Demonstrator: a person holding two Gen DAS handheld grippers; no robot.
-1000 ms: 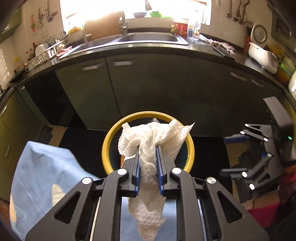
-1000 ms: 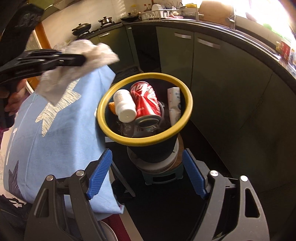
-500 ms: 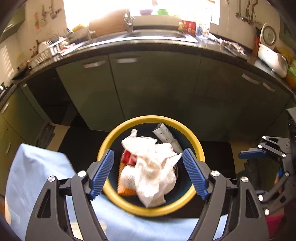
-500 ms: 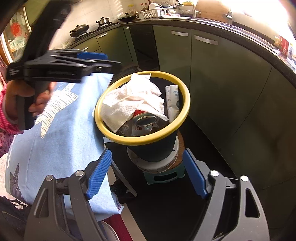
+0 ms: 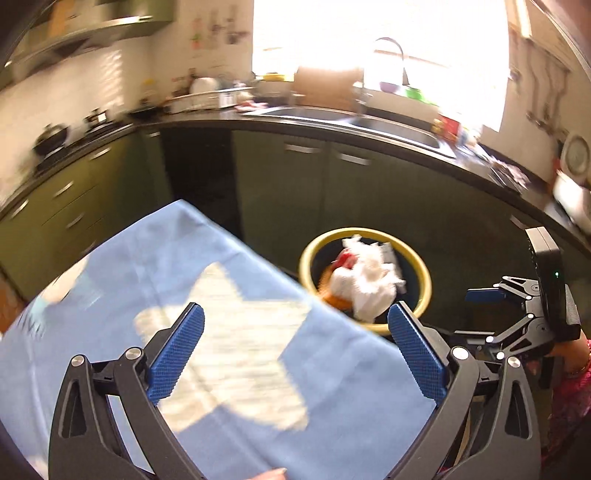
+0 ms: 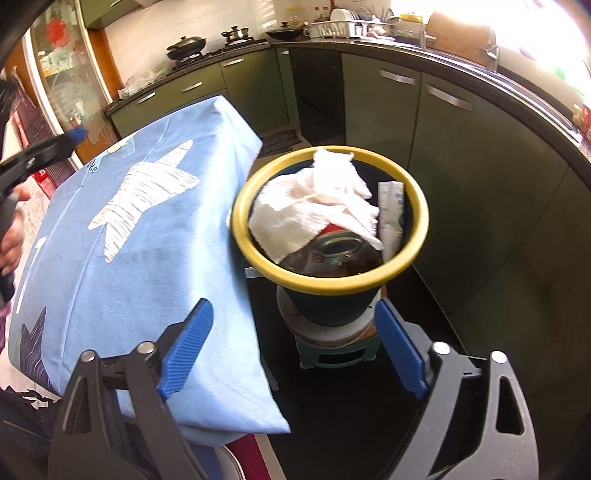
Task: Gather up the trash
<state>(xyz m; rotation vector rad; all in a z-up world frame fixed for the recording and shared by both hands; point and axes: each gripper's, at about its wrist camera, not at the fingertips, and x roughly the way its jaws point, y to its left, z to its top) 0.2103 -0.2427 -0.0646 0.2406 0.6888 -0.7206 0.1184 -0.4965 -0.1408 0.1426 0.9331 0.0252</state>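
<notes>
paper towel [image 6: 314, 206] in bin [image 6: 243, 236] | light, soft, pinch any fold | left gripper [image 5: 295, 354] opening, empty | right gripper [image 6: 295, 354] opening, empty

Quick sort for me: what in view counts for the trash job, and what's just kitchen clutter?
Job:
- yellow-rimmed bin
- paper towel on top
- crushed can under it
- white packet against the wall
- left gripper, right gripper: jaws opening, nothing between them

Clutter:
- blue star cloth
- dish rack
- pans
- sink
</notes>
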